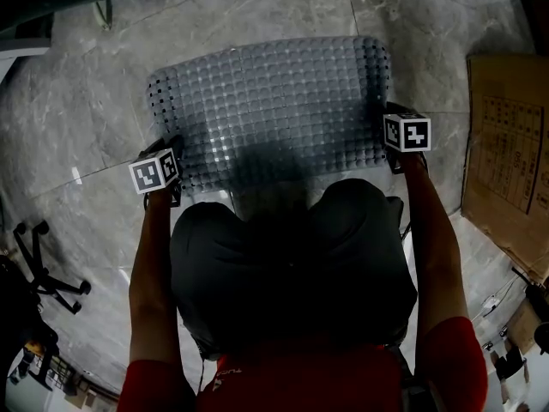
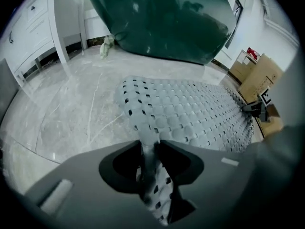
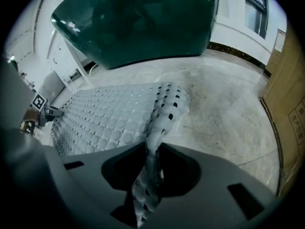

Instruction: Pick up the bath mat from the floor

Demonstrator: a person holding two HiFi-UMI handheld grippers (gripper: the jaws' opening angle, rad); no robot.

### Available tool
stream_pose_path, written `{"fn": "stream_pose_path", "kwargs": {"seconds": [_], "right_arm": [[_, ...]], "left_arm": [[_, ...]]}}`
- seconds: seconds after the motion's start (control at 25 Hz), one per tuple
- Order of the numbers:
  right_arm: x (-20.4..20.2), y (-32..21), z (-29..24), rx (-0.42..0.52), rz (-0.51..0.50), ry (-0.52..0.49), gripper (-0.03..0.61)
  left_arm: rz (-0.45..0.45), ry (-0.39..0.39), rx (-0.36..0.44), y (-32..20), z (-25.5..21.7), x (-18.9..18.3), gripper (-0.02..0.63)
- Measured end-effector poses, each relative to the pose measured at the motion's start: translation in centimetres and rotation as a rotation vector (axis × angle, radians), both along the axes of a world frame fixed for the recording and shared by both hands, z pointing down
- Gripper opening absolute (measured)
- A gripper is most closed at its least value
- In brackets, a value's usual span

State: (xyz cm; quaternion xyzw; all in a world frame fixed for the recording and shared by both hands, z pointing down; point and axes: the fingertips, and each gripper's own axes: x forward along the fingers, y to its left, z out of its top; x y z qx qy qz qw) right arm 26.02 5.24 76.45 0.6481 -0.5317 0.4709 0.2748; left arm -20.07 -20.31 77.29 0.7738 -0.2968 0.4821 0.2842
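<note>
A grey bath mat (image 1: 270, 110) with a bumpy, perforated surface is spread over the marble floor in front of me. My left gripper (image 1: 165, 178) is at its near left corner and my right gripper (image 1: 396, 148) at its near right corner. In the left gripper view the jaws are pinched on a folded edge of the bath mat (image 2: 151, 151), which runs up between them. The right gripper view shows the same: the bath mat edge (image 3: 153, 151) is squeezed between the jaws and curls upward. The far part of the mat lies flat on the floor.
A flattened cardboard box (image 1: 506, 161) lies on the floor at the right. A dark green tub or basin (image 2: 162, 18) stands beyond the mat. An office chair base (image 1: 43, 273) is at the left. White cabinets (image 2: 28, 27) line the left wall.
</note>
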Motion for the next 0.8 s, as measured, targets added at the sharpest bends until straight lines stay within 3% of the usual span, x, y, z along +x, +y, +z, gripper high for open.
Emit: {"fn": "stream_pose_path", "kwargs": {"seconds": [0.08,0.2,0.8], "right_arm": [[-0.8,-0.4,-0.7,0.029,-0.011,-0.01,0.057],[-1.6,-0.5,-2.3,0.082,-0.021,-0.031,0.048],[-5.8,-0.7,-16.0,0.419,-0.035,-0.08,0.043]], "left_arm": [[0.003,0.041,0.01,0.1,-0.7,0.5,0.104],[0.023,0.105,0.02,0.6,-2.0,1.3,0.067],[0.081,0.402,0.145,2.7,-14.0,3.4,0.052]]}}
